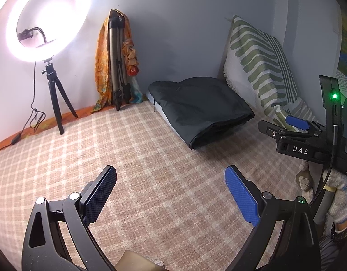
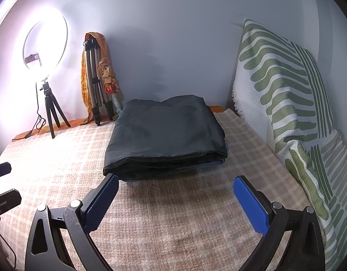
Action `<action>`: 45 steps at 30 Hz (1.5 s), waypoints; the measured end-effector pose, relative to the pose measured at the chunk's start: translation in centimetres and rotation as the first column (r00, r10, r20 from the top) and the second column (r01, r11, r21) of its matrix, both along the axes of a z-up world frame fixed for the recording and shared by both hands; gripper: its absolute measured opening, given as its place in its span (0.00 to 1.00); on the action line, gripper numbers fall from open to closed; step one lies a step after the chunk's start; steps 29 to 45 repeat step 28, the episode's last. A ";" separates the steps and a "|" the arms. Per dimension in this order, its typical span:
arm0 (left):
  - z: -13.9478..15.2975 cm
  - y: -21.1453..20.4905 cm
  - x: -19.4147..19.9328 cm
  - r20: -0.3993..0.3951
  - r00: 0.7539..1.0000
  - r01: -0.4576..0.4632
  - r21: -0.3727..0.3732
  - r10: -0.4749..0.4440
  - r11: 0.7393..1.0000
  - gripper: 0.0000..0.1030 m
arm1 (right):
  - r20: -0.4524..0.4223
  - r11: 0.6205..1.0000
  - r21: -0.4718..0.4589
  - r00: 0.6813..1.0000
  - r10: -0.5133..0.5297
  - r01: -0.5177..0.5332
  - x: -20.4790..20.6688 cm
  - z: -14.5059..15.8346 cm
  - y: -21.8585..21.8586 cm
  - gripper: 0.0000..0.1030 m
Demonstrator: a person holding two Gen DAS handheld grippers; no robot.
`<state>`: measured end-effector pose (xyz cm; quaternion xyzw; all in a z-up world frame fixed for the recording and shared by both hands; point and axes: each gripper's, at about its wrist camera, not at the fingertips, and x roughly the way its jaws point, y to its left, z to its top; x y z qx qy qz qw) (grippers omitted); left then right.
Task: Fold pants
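Setting: a bed spread with a beige checked blanket (image 2: 173, 214) fills a blue-grey walled corner, lit from ten o'clock.
Left gripper (image 1: 171, 194): jaws spread wide apart, holding nothing, poised above bare blanket at six o'clock in the left wrist view.
Right gripper (image 2: 175, 203): jaws likewise wide apart and empty; its left blue pad (image 2: 101, 203) sits just short of the front edge of the pants. In the left wrist view its black body marked "DAS" shows at three o'clock.
Pants (image 2: 164, 135): dark, folded into a thick rectangle, lying flat on the blanket at twelve o'clock from the right gripper; from the left wrist view they lie at one o'clock (image 1: 200, 110), well apart from that gripper. A strip of blue fabric shows beneath the fold's lower right edge.
Pillow (image 2: 286, 94): white with green stripes, propped against the wall at two o'clock, near the pants.
Ring light (image 1: 47, 18): glowing on a small black tripod at ten o'clock.
Folded tripod (image 1: 118, 63): leaning in the corner at eleven o'clock, draped with an orange patterned cloth (image 1: 101, 67).
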<state>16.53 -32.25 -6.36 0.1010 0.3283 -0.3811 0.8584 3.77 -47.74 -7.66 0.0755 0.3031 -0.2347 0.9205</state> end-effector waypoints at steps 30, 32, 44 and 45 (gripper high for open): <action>-0.2 0.1 -0.2 0.024 1.000 0.016 -0.004 -0.016 1.000 0.94 | -0.015 1.000 0.007 0.999 0.031 -0.031 0.6 -0.4 0.4 1.00; -0.2 0.1 -0.2 0.024 1.000 0.016 -0.004 -0.016 1.000 0.94 | -0.015 1.000 0.007 0.999 0.031 -0.031 0.6 -0.4 0.4 1.00; -0.2 0.1 -0.2 0.024 1.000 0.016 -0.004 -0.016 1.000 0.94 | -0.015 1.000 0.007 0.999 0.031 -0.031 0.6 -0.4 0.4 1.00; -0.2 0.1 -0.2 0.024 1.000 0.016 -0.004 -0.016 1.000 0.94 | -0.015 1.000 0.007 0.999 0.031 -0.031 0.6 -0.4 0.4 1.00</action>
